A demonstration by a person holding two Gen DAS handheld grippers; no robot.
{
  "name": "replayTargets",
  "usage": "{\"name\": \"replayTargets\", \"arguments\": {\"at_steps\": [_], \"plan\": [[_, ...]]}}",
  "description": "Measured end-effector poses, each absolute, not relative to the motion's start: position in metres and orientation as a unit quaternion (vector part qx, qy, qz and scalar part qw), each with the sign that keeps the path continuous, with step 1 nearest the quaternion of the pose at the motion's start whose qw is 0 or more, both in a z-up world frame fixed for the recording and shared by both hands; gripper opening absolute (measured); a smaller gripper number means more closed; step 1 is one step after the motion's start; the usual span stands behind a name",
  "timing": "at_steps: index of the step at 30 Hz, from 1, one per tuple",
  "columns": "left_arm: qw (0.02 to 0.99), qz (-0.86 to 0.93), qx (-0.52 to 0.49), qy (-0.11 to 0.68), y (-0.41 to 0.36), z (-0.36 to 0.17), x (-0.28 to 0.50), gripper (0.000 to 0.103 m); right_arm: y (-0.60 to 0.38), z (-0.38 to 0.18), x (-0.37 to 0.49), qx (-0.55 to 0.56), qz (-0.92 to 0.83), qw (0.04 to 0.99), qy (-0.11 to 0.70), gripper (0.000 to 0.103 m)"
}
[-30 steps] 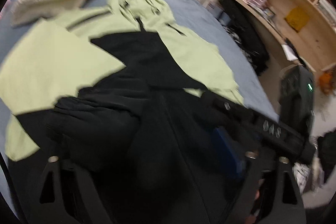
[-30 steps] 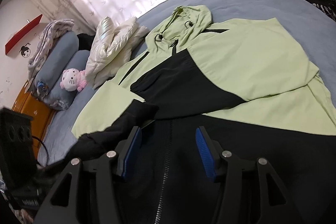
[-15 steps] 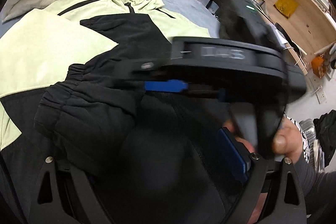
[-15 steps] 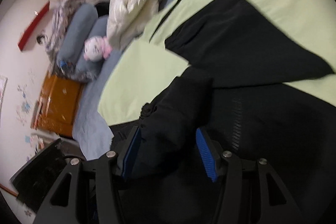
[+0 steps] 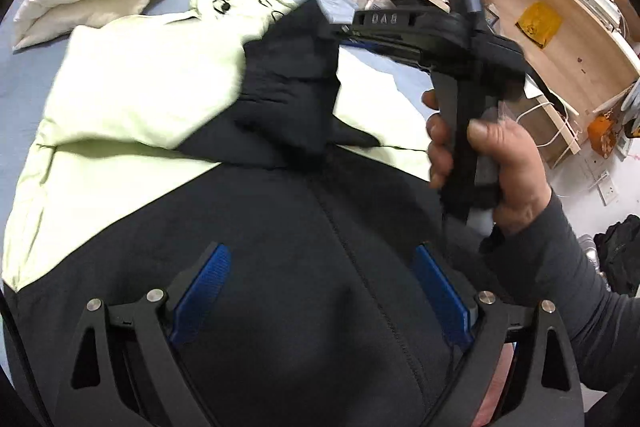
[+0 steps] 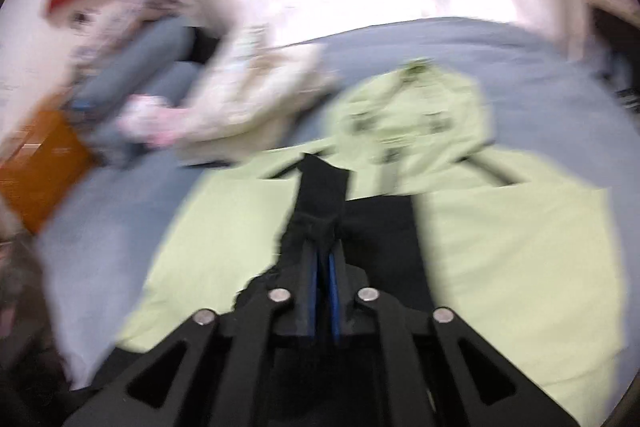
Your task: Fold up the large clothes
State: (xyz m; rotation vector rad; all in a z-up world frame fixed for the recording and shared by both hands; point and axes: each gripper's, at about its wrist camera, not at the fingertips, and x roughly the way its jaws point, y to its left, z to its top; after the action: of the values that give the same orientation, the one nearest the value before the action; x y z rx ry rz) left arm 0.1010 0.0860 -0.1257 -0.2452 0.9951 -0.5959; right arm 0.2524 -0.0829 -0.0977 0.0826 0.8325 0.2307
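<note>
Jacket [image 5: 280, 227] lies flat on the bed [image 5: 24, 75], one sleeve folded across the chest. Right gripper [image 6: 323, 259] jaws closing, clamped on the black cuff [image 5: 296, 67], lifted. Left gripper [image 5: 320, 291] jaws wide apart, holding nothing. Second sleeve and body folds remain.

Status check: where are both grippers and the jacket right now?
Right gripper closing on the black sleeve cuff, lifted over the jacket. Left gripper open above the black front, holding nothing. Nothing in the way.

Bright window glare, heavy motion blur, fisheye-dark corners
</note>
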Motion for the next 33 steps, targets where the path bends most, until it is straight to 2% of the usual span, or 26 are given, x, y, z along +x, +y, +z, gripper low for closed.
{"name": "replayTargets", "arguments": {"at_steps": [1, 2, 6, 8, 9, 17, 18, 19, 20, 24, 27, 30, 33], "plan": [[0.831, -0.278, -0.117, 0.468, 0.088, -0.126, 0.1, 0.092, -0.091, -0.101, 0.256, 0.041, 0.089, 0.905, 0.414, 0.038], [0.832, -0.275, -0.118, 0.468, 0.09, -0.126, 0.101, 0.092, -0.094, -0.102, 0.255, 0.045, 0.088, 0.904, 0.415, 0.047], [0.836, -0.258, -0.131, 0.467, 0.103, -0.127, 0.1, 0.092, -0.081, -0.107, 0.237, 0.011, 0.12, 0.903, 0.413, 0.053], [0.836, -0.246, -0.139, 0.47, 0.109, -0.132, 0.104, 0.092, -0.067, -0.116, 0.23, -0.024, 0.143, 0.896, 0.421, 0.064], [0.835, -0.243, -0.143, 0.472, 0.111, -0.133, 0.105, 0.092, -0.06, -0.121, 0.227, -0.038, 0.153, 0.891, 0.426, 0.065], [0.837, -0.215, -0.162, 0.476, 0.128, -0.137, 0.104, 0.092, -0.005, -0.17, 0.227, -0.216, 0.116, 0.862, 0.443, 0.064], [0.838, -0.213, -0.164, 0.476, 0.13, -0.137, 0.104, 0.092, -0.005, -0.17, 0.228, -0.218, 0.114, 0.864, 0.439, 0.059], [0.838, -0.21, -0.166, 0.476, 0.133, -0.137, 0.103, 0.092, -0.007, -0.166, 0.231, -0.212, 0.118, 0.865, 0.439, 0.033], [0.838, -0.208, -0.169, 0.476, 0.135, -0.137, 0.103, 0.092, -0.009, -0.159, 0.234, -0.208, 0.114, 0.868, 0.437, 0.017], [0.839, -0.2, -0.18, 0.473, 0.143, -0.14, 0.103, 0.092, -0.046, -0.107, 0.235, -0.119, 0.093, 0.921, 0.359, 0.016], [0.84, -0.198, -0.185, 0.47, 0.146, -0.14, 0.103, 0.092, -0.111, -0.088, 0.236, 0.048, 0.053, 0.94, 0.333, 0.019], [0.84, -0.194, -0.187, 0.471, 0.148, -0.14, 0.105, 0.092, -0.176, -0.122, 0.236, 0.175, -0.025, 0.903, 0.391, 0.031], [0.839, -0.19, -0.184, 0.475, 0.152, -0.137, 0.107, 0.092, -0.21, -0.164, 0.228, 0.219, -0.044, 0.852, 0.473, 0.034]]}}
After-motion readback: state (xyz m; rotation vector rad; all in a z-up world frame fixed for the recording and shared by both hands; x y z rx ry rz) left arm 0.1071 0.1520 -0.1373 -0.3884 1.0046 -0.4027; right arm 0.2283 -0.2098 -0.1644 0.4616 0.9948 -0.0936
